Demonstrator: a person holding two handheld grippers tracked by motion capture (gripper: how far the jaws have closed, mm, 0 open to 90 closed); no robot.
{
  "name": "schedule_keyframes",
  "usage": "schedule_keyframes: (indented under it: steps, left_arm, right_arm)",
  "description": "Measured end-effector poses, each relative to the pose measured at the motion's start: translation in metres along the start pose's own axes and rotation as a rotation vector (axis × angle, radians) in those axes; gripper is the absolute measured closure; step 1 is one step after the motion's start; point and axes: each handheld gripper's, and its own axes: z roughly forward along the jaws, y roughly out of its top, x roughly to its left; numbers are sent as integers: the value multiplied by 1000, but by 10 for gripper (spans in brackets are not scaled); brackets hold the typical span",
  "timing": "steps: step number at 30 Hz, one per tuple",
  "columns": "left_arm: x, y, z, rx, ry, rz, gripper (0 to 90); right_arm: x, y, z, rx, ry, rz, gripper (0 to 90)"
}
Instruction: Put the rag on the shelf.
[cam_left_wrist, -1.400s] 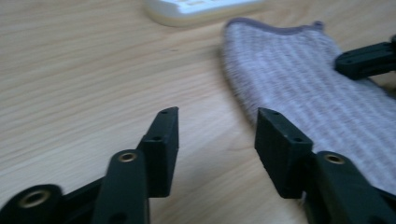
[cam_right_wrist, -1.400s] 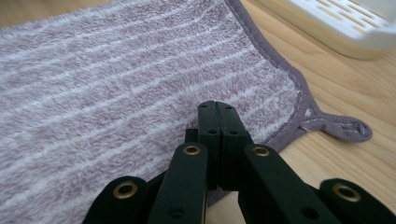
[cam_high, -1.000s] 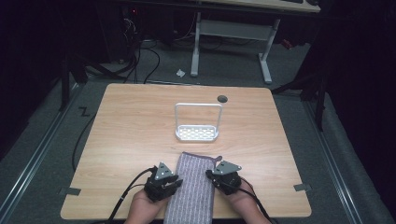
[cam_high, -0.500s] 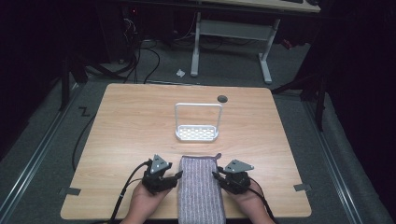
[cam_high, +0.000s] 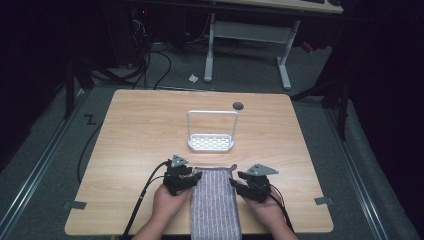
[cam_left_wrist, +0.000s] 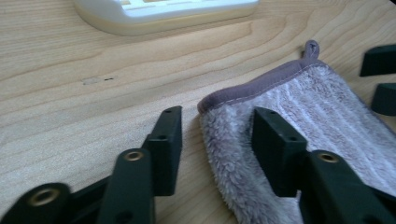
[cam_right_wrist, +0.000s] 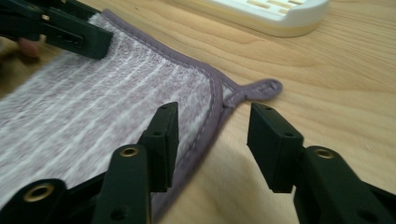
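Item: grey-lilac striped towel (cam_high: 215, 200), folded to a long strip, lying flat on the wooden table (cam_high: 135, 130) just on the person's side of the white rack (cam_high: 211, 131), its near end hanging over the table's near edge. A small hanging loop (cam_right_wrist: 261, 88) sits at the towel's far right corner. Left gripper (cam_high: 192, 178): at the towel's left edge near the far corner; its jaws, first opened and then partly closed again, stand apart astride the hem, one pad on bare wood, one above the pile, pressing nothing. Right gripper (cam_high: 237, 184): at the towel's right edge by the loop; its jaws have just opened wide and straddle the corner without gripping. Change since a second ago: both grippers have let go of the towel and moved outward to its two sides. Judgement: the fold is laid; fresh grips on the far corners likely come next.
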Motion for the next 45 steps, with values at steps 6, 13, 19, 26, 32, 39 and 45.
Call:
schedule_keyframes:
  steps: [6,13,19,26,32,39,45]
  left_arm:
    - [-5,-6,-2,-6,-7,17,658]
    - [-8,-10,-7,6,-16,35,751]
    - [-10,-12,-9,-33,-3,42,801]
    - [-22,-10,-25,-196,-2,123,812]
    - [-36,-9,-43,-305,33,145,808]
    - [-57,-3,-70,-437,46,180,814]
    - [-71,10,-83,-498,59,225,819]
  right_arm:
    - [0,20,26,43,-32,42,497]
    - [9,18,32,63,-58,35,637]
    - [14,16,31,50,-22,38,806]
    - [25,17,16,-72,-71,-27,811]
    - [38,20,-7,-216,-97,-57,810]
    - [50,23,-37,-344,-114,-96,809]
    - [54,30,-56,-419,-123,-122,809]
